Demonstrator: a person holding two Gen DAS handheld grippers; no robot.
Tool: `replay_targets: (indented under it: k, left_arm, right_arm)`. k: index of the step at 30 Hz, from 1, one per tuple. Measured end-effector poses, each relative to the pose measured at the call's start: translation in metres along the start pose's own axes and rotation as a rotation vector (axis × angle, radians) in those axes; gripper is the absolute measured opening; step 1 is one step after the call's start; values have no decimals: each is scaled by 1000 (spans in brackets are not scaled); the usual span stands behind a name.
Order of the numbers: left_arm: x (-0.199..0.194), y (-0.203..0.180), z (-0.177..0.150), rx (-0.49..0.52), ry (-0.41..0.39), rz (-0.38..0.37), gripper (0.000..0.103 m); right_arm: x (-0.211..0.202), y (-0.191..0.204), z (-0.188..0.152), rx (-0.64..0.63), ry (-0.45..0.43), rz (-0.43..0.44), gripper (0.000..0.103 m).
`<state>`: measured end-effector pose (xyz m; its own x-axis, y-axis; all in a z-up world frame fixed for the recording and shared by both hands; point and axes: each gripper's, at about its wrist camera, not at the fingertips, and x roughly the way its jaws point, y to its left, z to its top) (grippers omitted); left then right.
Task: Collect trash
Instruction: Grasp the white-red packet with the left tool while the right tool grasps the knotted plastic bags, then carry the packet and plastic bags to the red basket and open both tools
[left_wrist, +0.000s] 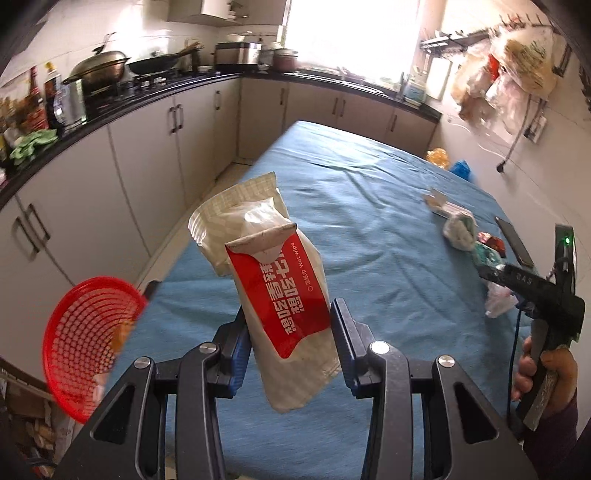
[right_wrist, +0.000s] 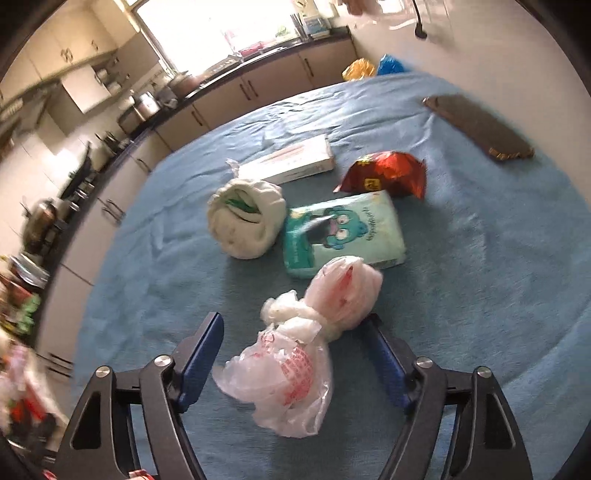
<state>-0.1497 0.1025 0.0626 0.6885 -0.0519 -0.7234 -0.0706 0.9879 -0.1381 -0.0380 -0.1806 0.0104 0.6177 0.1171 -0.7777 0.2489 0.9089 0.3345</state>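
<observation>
My left gripper (left_wrist: 290, 325) is shut on a red-and-white wet wipe pack (left_wrist: 269, 280) and holds it up above the blue tablecloth (left_wrist: 351, 192). A red mesh basket (left_wrist: 86, 343) is at the lower left, beside the table. My right gripper (right_wrist: 295, 334) is open, its fingers on either side of a crumpled pink-white plastic bag (right_wrist: 295, 354) lying on the cloth. Beyond it lie a teal tissue pack (right_wrist: 343, 229), a white rolled wad (right_wrist: 245, 221), a red snack wrapper (right_wrist: 388, 173) and a white box (right_wrist: 291, 162). The right gripper also shows in the left wrist view (left_wrist: 484, 271).
A dark phone (right_wrist: 480, 125) lies on the cloth at the far right. Kitchen cabinets and a counter with pots (left_wrist: 103, 70) run along the left and far side. Yellow and blue bags (right_wrist: 373, 68) sit beyond the table's far edge.
</observation>
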Motion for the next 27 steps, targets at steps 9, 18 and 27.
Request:
replay_targets:
  k: [9,18,27]
  left_arm:
    - [-14,62,-13,-95,-9,64,40]
    - [-25,96,-28,-151,-11,127,40]
    - [-37,117,-40,-172,-15,234,40]
  right_arm:
    - [-18,-8,-10,-3,-15,-34,47]
    - [-50,26,-33,-67,-30,118,48]
    - [-64,92,-64,-235,-6,258,48]
